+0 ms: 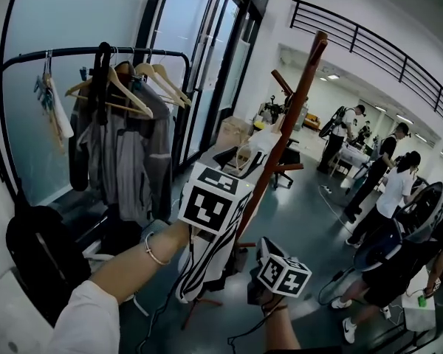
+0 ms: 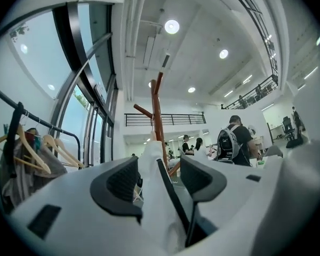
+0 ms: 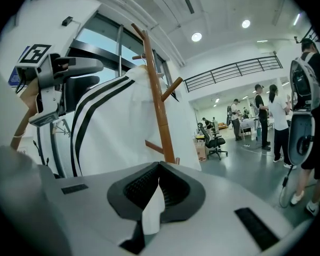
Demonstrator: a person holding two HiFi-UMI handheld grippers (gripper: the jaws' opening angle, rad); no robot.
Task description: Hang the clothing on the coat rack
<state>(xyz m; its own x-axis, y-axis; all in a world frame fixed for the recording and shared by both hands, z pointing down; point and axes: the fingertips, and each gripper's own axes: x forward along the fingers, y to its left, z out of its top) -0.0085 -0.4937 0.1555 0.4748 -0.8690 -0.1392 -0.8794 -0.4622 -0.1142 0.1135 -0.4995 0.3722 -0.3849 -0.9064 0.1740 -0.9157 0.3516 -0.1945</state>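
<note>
Both claws gripped the white striped garment [image 1: 204,265], the left gripper [image 2: 158,170] around a thick fold and the right gripper [image 3: 157,190] pinching a thin edge, holding it against the wooden coat rack [image 1: 286,137], apparently not yet hung.

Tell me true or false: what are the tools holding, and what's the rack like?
1. Both the left tool and the right tool grip the white striped garment. True.
2. The coat rack is black metal. False: the coat rack is brown wood.
3. Wooden hangers hang on the black clothes rail at the left. True.
4. The garment lies flat on the floor. False: it is held up at the coat rack.
</note>
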